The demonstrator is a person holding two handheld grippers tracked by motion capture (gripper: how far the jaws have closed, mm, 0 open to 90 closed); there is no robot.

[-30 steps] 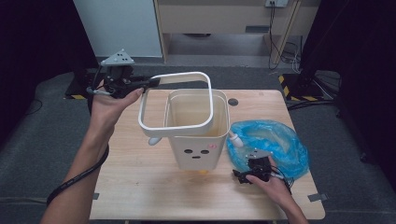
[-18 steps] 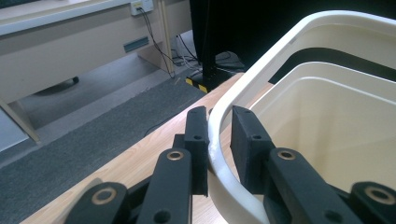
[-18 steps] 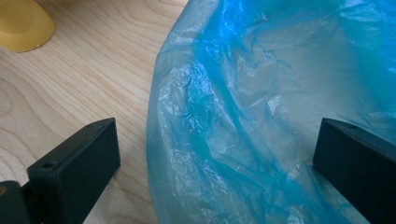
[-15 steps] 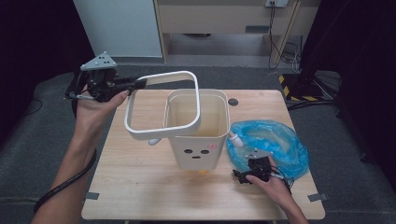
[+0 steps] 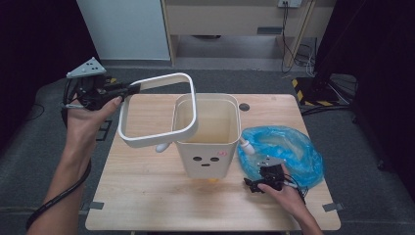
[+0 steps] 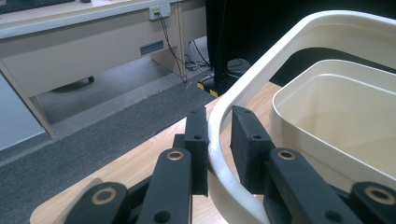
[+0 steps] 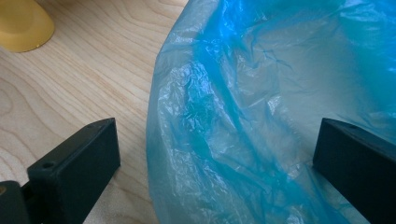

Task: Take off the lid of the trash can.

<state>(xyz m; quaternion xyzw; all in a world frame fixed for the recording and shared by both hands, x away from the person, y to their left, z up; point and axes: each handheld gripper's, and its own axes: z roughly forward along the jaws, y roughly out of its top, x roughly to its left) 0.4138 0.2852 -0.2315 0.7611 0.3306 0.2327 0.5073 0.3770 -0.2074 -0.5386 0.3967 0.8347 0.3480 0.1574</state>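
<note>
Even overhead light brightens the pale wooden worktop (image 5: 147, 205), while the room around it falls into deep darkness. Shadows are soft and faint. Both claw views are slightly soft, with mild glare on the crinkled blue plastic bag (image 7: 261, 116).

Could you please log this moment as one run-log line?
left gripper: shut on frame | right gripper: open at blue bag | bin: unlined

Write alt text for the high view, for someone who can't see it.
A person's left gripper holds a white rectangular rim ring in the air, tilted beside an open cream bin that stands on a wooden table. At the right, the right gripper rests with open jaws at the edge of a crumpled blue plastic bag.
</note>
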